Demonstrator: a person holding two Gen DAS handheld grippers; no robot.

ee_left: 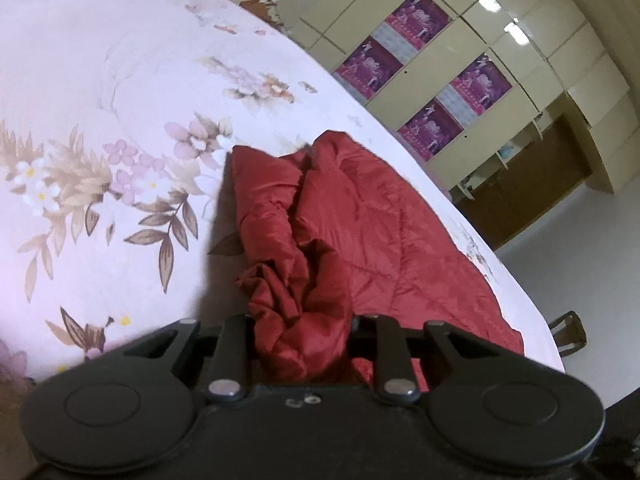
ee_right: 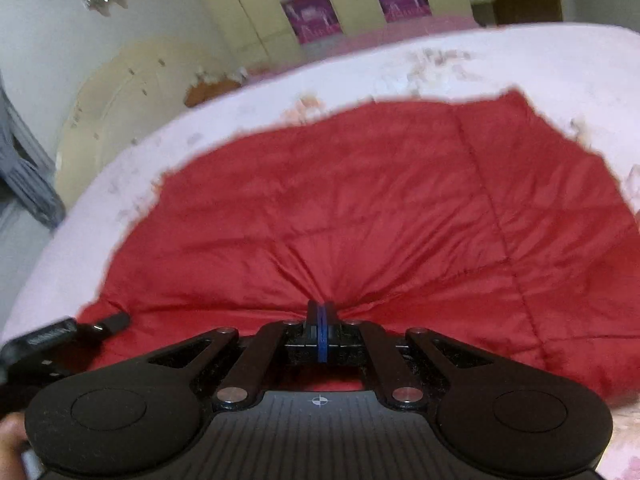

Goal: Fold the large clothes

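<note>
A red quilted garment [ee_right: 360, 208] is being spread over a bed covered by a pale floral sheet [ee_left: 100, 140], close to the bed's edge. In the right wrist view, the right tool [ee_right: 320, 312] is being held fully closed, its blue-lined fingers pinching a small tuck of the red fabric, from which creases are being drawn out in a fan. In the left wrist view, a bunched, crumpled fold of the same garment [ee_left: 304, 280] is being gripped by the left tool [ee_left: 304, 336], its jaws narrowed around the thick wad; the fingertips themselves are being hidden by the cloth. The rest of the garment is being left lying flat towards the bed's edge. Cream cupboards carrying purple posters [ee_left: 428, 132] are being seen beyond the bed.
</note>
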